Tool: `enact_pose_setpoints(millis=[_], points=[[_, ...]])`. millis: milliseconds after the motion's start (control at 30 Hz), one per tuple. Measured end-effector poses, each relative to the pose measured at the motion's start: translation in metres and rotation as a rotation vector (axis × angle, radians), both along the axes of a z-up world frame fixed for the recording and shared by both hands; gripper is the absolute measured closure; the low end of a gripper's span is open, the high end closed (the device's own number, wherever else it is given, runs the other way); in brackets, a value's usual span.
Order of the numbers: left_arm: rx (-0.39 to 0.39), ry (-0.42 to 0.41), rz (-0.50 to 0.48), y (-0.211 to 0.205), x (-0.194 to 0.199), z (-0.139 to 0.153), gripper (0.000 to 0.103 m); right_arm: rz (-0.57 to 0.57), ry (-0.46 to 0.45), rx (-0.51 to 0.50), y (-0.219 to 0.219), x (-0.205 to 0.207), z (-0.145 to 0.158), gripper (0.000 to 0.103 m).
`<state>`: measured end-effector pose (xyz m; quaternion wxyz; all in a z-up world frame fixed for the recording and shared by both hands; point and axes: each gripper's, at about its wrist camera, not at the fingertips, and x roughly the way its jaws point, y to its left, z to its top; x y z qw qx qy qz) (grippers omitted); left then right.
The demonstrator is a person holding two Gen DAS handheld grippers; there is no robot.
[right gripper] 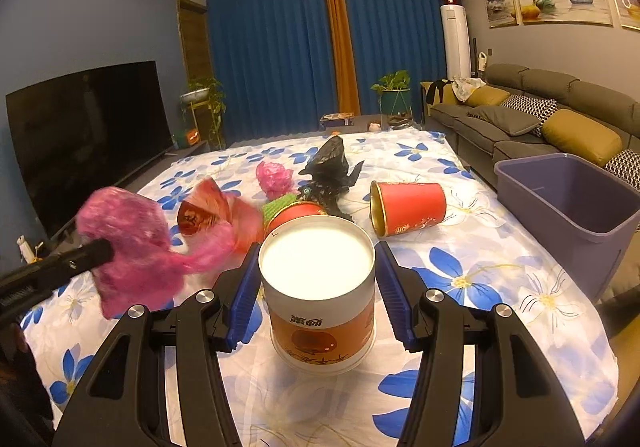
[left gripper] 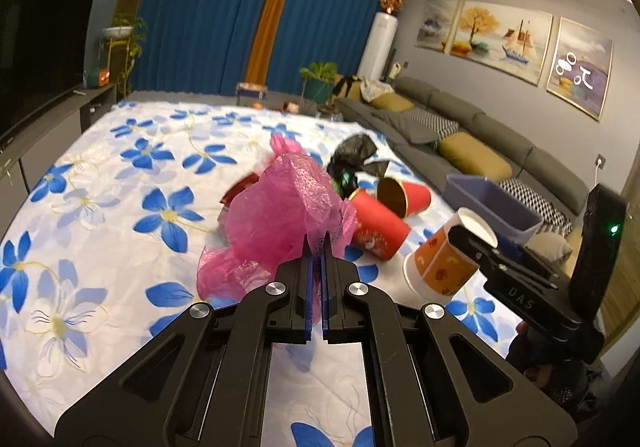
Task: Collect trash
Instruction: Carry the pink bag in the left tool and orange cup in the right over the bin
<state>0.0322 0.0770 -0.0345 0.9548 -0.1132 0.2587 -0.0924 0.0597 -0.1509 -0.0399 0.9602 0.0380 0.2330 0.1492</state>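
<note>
My left gripper (left gripper: pixel 319 243) is shut on a crumpled pink plastic bag (left gripper: pixel 280 223) and holds it above the flowered cloth; the bag also shows in the right wrist view (right gripper: pixel 132 247). My right gripper (right gripper: pixel 316 279) has its blue pads on both sides of an upside-down orange and white paper cup (right gripper: pixel 320 295), which stands on the cloth; the cup also shows in the left wrist view (left gripper: pixel 444 259). I cannot tell whether the pads press it. Two red paper cups (right gripper: pixel 412 207) (left gripper: pixel 380 227), a black bag (right gripper: pixel 332 171) and a second pink bag (right gripper: pixel 274 175) lie further back.
A purple plastic bin (right gripper: pixel 568 203) stands at the table's right edge, beside a grey sofa (right gripper: pixel 532 115). A red wrapper (right gripper: pixel 200 211) lies left of the cups. A television (right gripper: pixel 80 135) stands at the left. The flowered tablecloth (right gripper: pixel 480 279) covers the whole table.
</note>
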Motion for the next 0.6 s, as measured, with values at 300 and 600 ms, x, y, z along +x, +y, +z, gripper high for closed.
enact_pose_setpoints(millis=[300, 600], points=[[-0.003, -0.031, -0.006, -0.004, -0.003, 0.010, 0.101, -0.008, -0.029, 0.004, -0.007, -0.005, 0.010, 0.048], [0.003, -0.051, -0.035, -0.021, 0.009, 0.020, 0.101, -0.033, -0.055, 0.003, -0.024, -0.002, 0.021, 0.048]])
